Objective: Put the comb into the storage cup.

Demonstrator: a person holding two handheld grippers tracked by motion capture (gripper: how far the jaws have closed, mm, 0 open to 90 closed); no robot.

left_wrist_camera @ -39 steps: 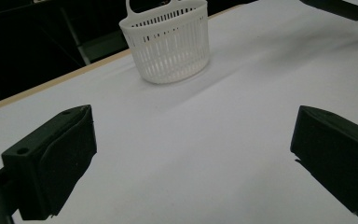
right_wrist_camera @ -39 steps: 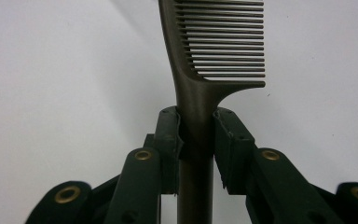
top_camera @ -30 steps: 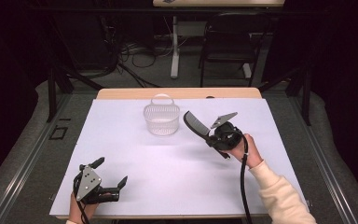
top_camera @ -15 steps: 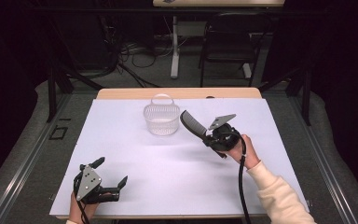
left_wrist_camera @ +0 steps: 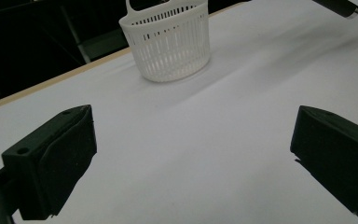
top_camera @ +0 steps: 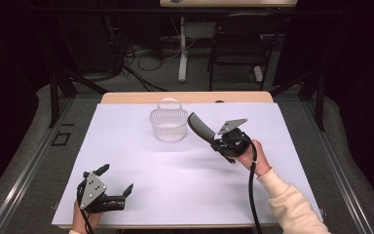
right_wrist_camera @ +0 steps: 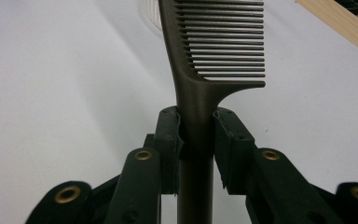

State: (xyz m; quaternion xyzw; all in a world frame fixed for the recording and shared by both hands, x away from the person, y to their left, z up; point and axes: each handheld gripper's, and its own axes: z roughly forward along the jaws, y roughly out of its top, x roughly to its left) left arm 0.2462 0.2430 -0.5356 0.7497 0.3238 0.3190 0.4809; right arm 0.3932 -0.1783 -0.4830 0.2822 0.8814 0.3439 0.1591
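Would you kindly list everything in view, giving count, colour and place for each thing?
comb: one, dark, held by its handle in the right gripper, teeth end raised beside the basket.
basket: one, white, slatted with a handle, on the sheet toward the far edge.
sheet: one, white, covering most of the table.
table: one, light wood, its far edge bare.
chair: one, dark, on the floor beyond the table.
right gripper: one, black, shut on the comb, above the sheet's right half.
left gripper: one, black, open, at the near left corner.
sleeve: one, cream, on the right arm.
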